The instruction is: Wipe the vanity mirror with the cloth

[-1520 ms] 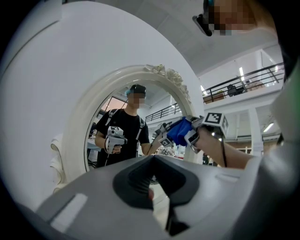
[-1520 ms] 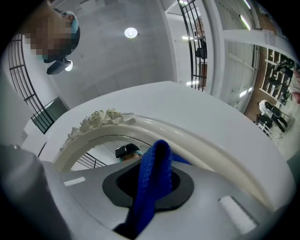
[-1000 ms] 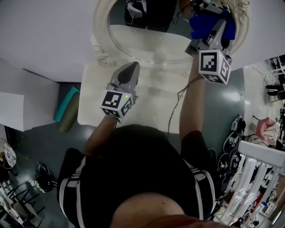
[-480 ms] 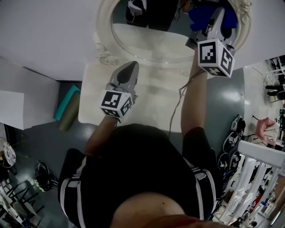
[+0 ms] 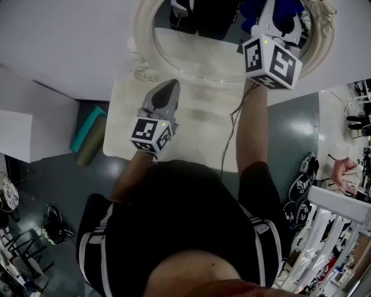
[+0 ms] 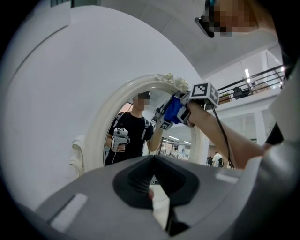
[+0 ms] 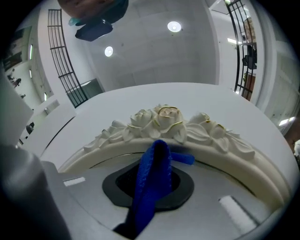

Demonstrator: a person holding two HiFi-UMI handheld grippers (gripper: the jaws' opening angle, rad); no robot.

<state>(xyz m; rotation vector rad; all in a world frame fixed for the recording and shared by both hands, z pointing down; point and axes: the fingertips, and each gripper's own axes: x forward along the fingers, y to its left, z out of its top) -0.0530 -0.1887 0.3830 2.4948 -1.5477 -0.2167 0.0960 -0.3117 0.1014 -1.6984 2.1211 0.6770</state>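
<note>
Right gripper (image 5: 276, 16), jaws clamped on blue cloth (image 7: 151, 183), has climbed the vanity mirror (image 5: 197, 52) to its rose crest (image 7: 161, 119), so wiping likely covers upper glass; left gripper (image 5: 167, 93) over desk (image 5: 197, 136), jaws together, empty.

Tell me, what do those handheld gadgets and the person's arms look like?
The left gripper and right gripper are grey shells tapering to a point, each carrying a white cube with black square markers. A thin dark cable trails from the right one. The person wears a black short-sleeved top with white sleeve stripes.
</note>
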